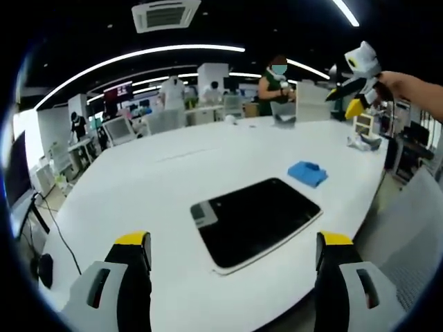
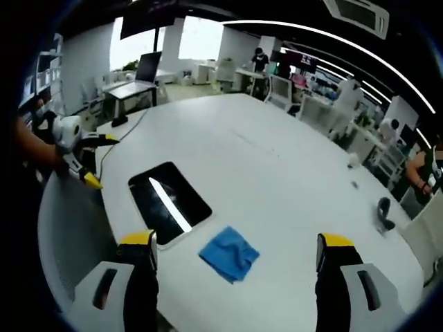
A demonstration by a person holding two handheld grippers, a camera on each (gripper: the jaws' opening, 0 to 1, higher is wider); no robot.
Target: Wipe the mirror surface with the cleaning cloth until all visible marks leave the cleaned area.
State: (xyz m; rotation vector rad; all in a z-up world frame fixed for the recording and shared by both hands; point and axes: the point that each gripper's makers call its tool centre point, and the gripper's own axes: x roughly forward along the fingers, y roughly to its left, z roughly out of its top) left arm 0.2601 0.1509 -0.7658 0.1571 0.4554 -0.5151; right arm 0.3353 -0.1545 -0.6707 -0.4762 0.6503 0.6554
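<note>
In the left gripper view, the left gripper [image 1: 235,256] rises from the bottom of the frame with its jaws spread wide and nothing between them. Just above the gap, at centre, the mirror [image 1: 257,218] lies flat on the white table [image 1: 173,180], a dark rounded rectangle with a pale edge. Up and to the right of it, near but apart, sits the cleaning cloth [image 1: 308,173] — a small blue folded square. Farther right, at the upper right of the frame, the right gripper [image 1: 356,86] is held in a hand well above the table; its jaws look parted and hold nothing.

In the right gripper view, the left gripper [image 2: 86,162] shows at the far left edge. To its right, left of centre, the mirror [image 2: 169,200] catches a bright streak of ceiling light. The cloth [image 2: 230,254] lies just beside the mirror's near corner, lower centre of the frame, between this view's own jaws. The right gripper [image 2: 235,256] stands released and empty, hovering above the table.

Any marks on the glass are too small to tell from here. Wiping looks not yet begun — the step in hand is reaching for the cloth. The next move likely calls for the right gripper to descend over the blue square, pinch a raised fold, then carry it onto the mirror.
</note>
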